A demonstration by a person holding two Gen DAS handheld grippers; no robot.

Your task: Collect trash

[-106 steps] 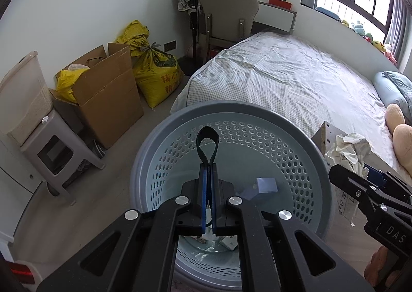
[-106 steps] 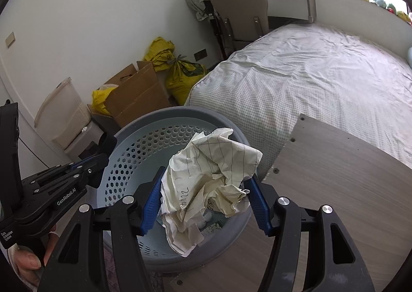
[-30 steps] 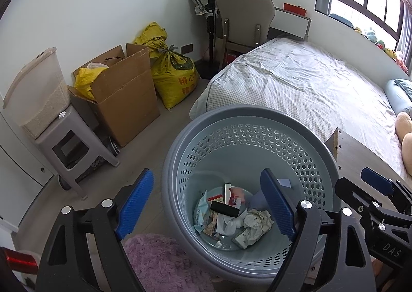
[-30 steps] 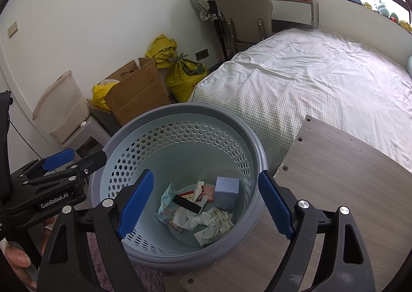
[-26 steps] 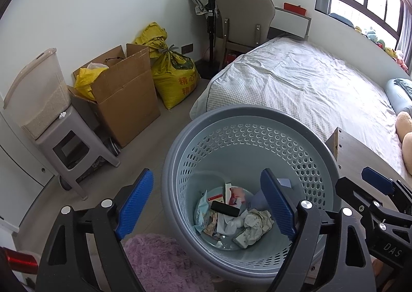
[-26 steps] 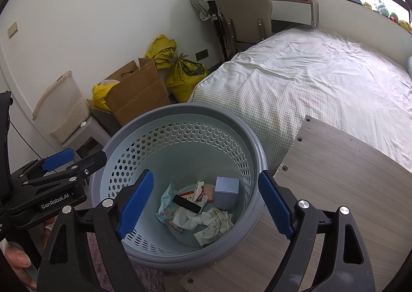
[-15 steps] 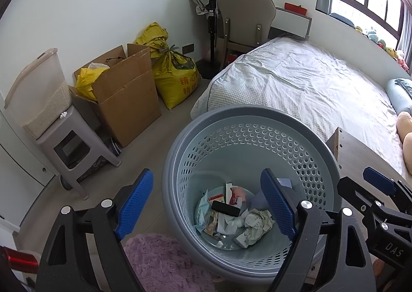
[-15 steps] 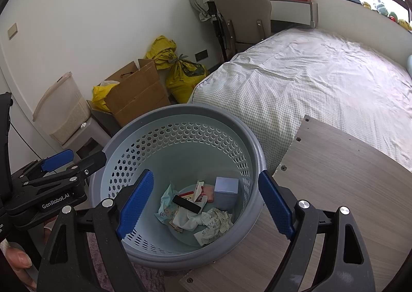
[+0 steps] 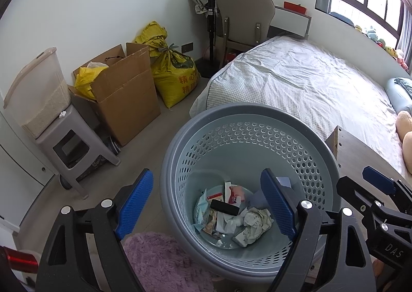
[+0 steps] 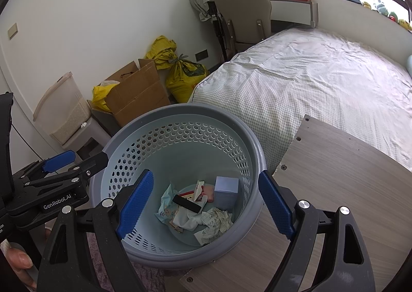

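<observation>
Both grippers wide open, holding nothing: left gripper (image 9: pixel 208 202), right gripper (image 10: pixel 206 202). Below and just ahead of both, basket (image 10: pixel 247 137) with crumpled paper (image 10: pixel 216 222), wrappers, 1 small box (image 10: pixel 226 189). Probably light, soft, crushable; best pinched across a fold.

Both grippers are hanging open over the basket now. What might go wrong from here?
1. The left gripper hangs close above the basket rim; dropping could clip it and tip the basket.
2. The basket stands against the wooden board edge, so a nudge from the right gripper could shift it.
</observation>
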